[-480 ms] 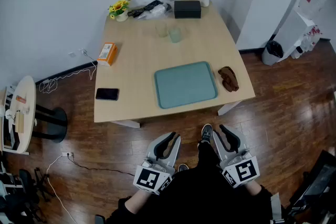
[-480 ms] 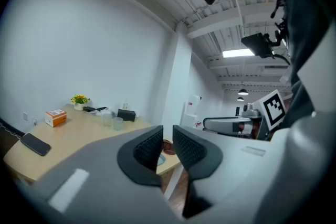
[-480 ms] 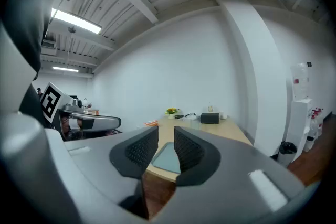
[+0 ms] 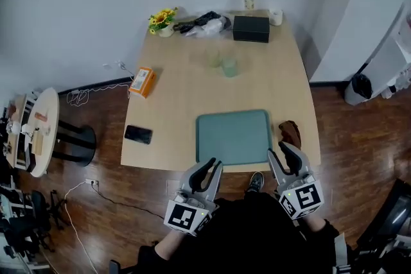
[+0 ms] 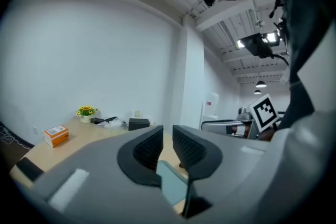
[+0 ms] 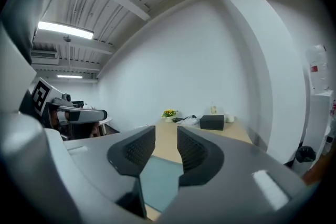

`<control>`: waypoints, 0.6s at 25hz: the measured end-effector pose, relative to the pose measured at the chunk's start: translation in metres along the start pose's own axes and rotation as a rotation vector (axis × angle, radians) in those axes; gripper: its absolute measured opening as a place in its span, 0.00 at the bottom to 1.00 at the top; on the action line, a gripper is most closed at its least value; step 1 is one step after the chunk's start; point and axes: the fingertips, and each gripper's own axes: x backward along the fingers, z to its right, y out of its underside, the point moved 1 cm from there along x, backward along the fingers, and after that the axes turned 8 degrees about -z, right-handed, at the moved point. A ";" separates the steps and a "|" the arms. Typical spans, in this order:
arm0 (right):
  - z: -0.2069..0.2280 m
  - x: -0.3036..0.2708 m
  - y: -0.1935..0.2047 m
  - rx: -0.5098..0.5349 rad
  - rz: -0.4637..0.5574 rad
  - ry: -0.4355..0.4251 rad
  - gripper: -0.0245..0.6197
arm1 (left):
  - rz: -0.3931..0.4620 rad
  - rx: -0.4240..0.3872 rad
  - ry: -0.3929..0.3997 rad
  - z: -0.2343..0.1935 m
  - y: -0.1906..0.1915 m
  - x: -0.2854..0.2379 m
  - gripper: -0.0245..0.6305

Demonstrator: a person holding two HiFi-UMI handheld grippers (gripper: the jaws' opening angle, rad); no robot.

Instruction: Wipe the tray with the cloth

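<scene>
A teal tray (image 4: pixel 234 137) lies flat on the near half of the wooden table (image 4: pixel 186 93). A crumpled brown cloth (image 4: pixel 290 133) sits on the table just right of the tray. My left gripper (image 4: pixel 210 169) hangs at the table's front edge, by the tray's near left corner, its jaws slightly apart with nothing between them. My right gripper (image 4: pixel 283 152) hovers near the tray's near right corner, just before the cloth, open and empty. The left gripper (image 5: pixel 167 134) shows the tray (image 5: pixel 170 182) below its jaws, and so does the right gripper (image 6: pixel 166 134), tray (image 6: pixel 157 181).
On the table: an orange box (image 4: pixel 142 81), a black phone (image 4: pixel 139 134), a flower pot (image 4: pixel 163 19), two glasses (image 4: pixel 221 63), a black box (image 4: pixel 251 29), a bottle (image 4: pixel 248 0). A round side table (image 4: pixel 35 131) stands at the left, a bin (image 4: pixel 359 86) at the right.
The person has stepped up to the table. Both grippers now reach its front edge by the tray; before, they hung over the floor well short of it.
</scene>
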 end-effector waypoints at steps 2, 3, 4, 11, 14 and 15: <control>0.027 -0.021 0.004 0.016 -0.028 0.023 0.29 | -0.020 0.027 -0.014 -0.009 -0.002 -0.016 0.09; 0.044 -0.031 0.012 0.017 -0.053 0.048 0.35 | -0.037 0.046 -0.022 -0.015 -0.001 -0.022 0.09; 0.063 -0.041 0.025 0.013 -0.086 0.080 0.40 | -0.054 0.065 -0.031 -0.022 0.001 -0.026 0.09; 0.175 -0.085 0.162 -0.049 -0.451 0.281 0.61 | -0.090 0.144 -0.063 -0.077 0.012 -0.046 0.09; 0.190 -0.097 0.236 -0.099 -0.682 0.297 0.67 | -0.105 0.140 -0.050 -0.090 0.015 -0.051 0.09; 0.192 -0.097 0.256 -0.103 -0.751 0.302 0.67 | -0.108 0.139 -0.040 -0.091 0.015 -0.053 0.09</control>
